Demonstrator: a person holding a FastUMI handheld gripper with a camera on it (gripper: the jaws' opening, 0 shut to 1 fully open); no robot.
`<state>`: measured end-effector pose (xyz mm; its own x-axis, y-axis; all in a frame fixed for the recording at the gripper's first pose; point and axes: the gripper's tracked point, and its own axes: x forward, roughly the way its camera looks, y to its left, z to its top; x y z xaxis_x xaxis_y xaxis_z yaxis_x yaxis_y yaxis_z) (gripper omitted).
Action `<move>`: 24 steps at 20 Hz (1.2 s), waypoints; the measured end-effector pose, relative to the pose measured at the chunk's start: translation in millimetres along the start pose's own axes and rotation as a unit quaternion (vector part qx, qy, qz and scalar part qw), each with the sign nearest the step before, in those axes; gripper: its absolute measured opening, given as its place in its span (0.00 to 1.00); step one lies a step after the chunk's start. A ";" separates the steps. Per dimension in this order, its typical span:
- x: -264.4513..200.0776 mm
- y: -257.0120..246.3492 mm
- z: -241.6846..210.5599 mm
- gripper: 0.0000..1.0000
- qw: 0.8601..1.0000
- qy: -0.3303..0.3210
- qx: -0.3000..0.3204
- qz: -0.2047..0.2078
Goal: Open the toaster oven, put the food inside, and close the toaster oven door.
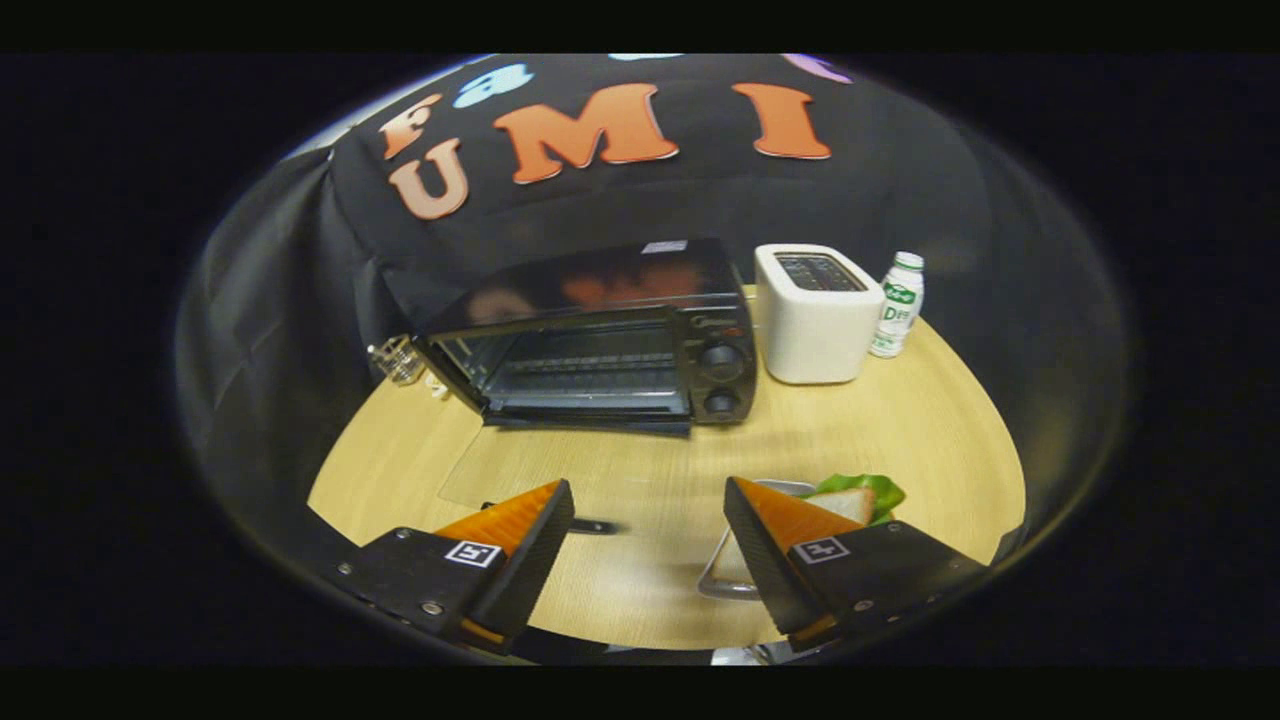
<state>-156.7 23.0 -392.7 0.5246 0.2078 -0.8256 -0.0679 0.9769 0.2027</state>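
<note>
Black toaster oven (600,340) beyond tongs (648,520), door already dropped open. Tongs apart, empty. Sandwich (850,500) on tray (722,580) beside right finger; should be approached low, gripped gently.

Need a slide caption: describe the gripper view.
Open gripper hovers before the open toaster oven, sandwich tray beside its right finger.

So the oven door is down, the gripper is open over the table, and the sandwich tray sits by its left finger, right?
Not quite. The gripper view shows the toaster oven door down and the gripper open over the table, but the tray with the sandwich sits by its right finger, not its left.
</note>
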 end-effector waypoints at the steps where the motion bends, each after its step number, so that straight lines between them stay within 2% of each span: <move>1: -0.6 -17.3 -1.4 0.90 1.000 0.002 0.011 -0.013; 5: -11.2 -79.2 2.6 0.91 0.997 -0.002 0.026 -0.075; 10: -9.2 -124.7 -20.0 0.91 0.992 0.021 0.064 -0.107; 12: 0.1 -133.9 -40.4 0.90 0.990 0.050 0.074 -0.105; 15: 14.5 -138.4 -73.6 0.91 0.982 0.097 0.132 -0.094; 18: 29.7 -138.0 -89.5 0.90 0.976 0.100 0.182 -0.065; 19: 33.7 -131.9 -93.4 0.89 0.974 0.099 0.197 -0.043; 22: 39.1 -123.2 -95.7 0.63 0.964 0.104 0.246 -0.008; 23: 39.2 -122.9 -94.0 0.59 0.963 0.103 0.250 -0.005; 24: 36.8 -118.7 -93.1 0.51 0.962 0.106 0.251 0.002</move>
<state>-208.4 -80.6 -496.2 0.3371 0.2696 -0.9021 0.3760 0.8399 0.3915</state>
